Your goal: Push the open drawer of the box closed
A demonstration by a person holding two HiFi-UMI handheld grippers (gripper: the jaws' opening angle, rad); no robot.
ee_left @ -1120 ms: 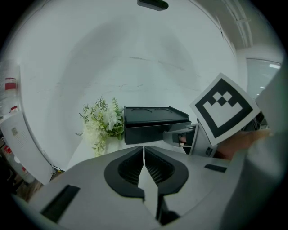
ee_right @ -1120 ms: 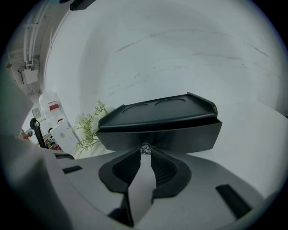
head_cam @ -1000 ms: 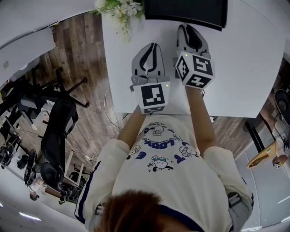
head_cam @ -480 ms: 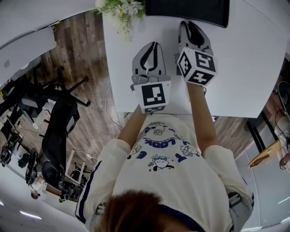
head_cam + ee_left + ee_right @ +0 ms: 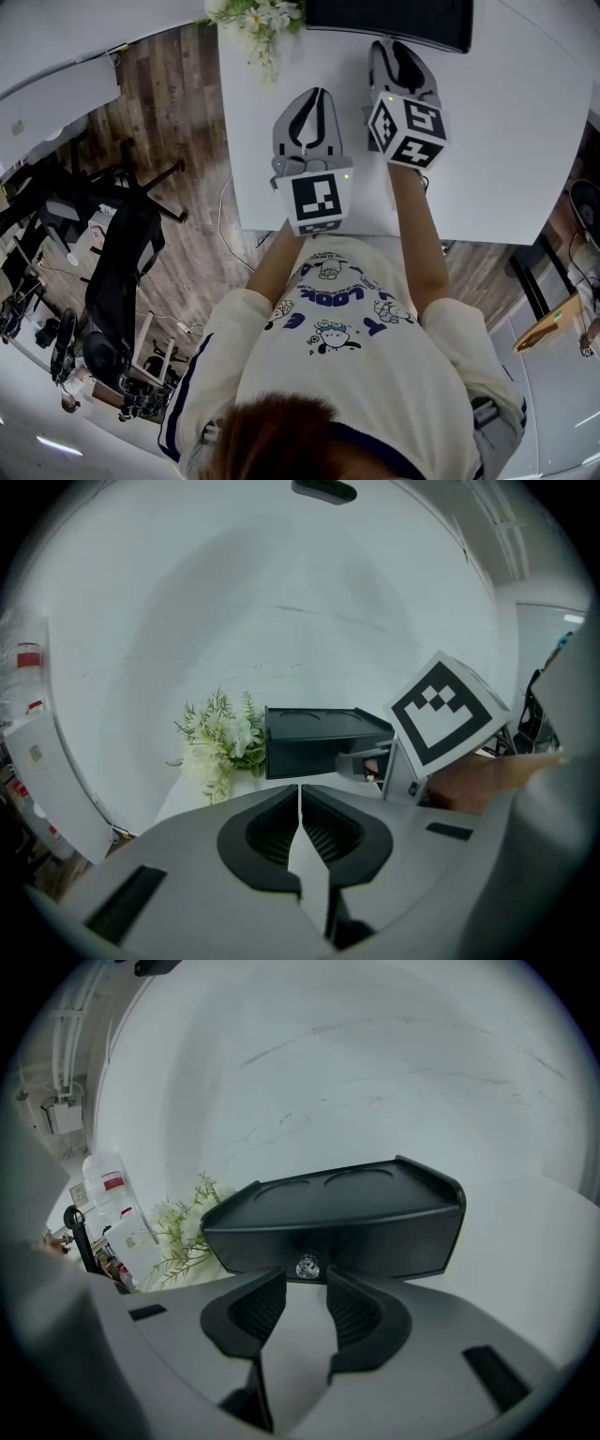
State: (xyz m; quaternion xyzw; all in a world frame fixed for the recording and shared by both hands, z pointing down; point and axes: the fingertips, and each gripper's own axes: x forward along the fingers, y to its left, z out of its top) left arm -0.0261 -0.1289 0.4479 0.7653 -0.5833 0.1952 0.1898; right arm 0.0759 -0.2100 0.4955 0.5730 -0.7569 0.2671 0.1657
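Pointing at the knob point(image 5: 307, 1267) on the drawer point(image 5: 375, 1241) at the far edge of the counter point(image 5: 506, 141), the right tool point(image 5: 305, 1283), slightly parted, sits nearer than the pressed-together left tool point(image 5: 300, 794)

A box point(image 5: 389, 23) stands at the far edge of the desk point(image 5: 506, 141), with a spray of flowers point(image 5: 253, 17) just to its left at the desk's corner. The right gripper point(image 5: 392, 49) lies directly before the box, the drawer knob point(image 5: 307, 1267) centred just beyond its fingers point(image 5: 258, 1309). The left gripper point(image 5: 312, 94) sits beside it, farther back from the box. Office chairs point(image 5: 117, 262) stand on the floor left of the desk.
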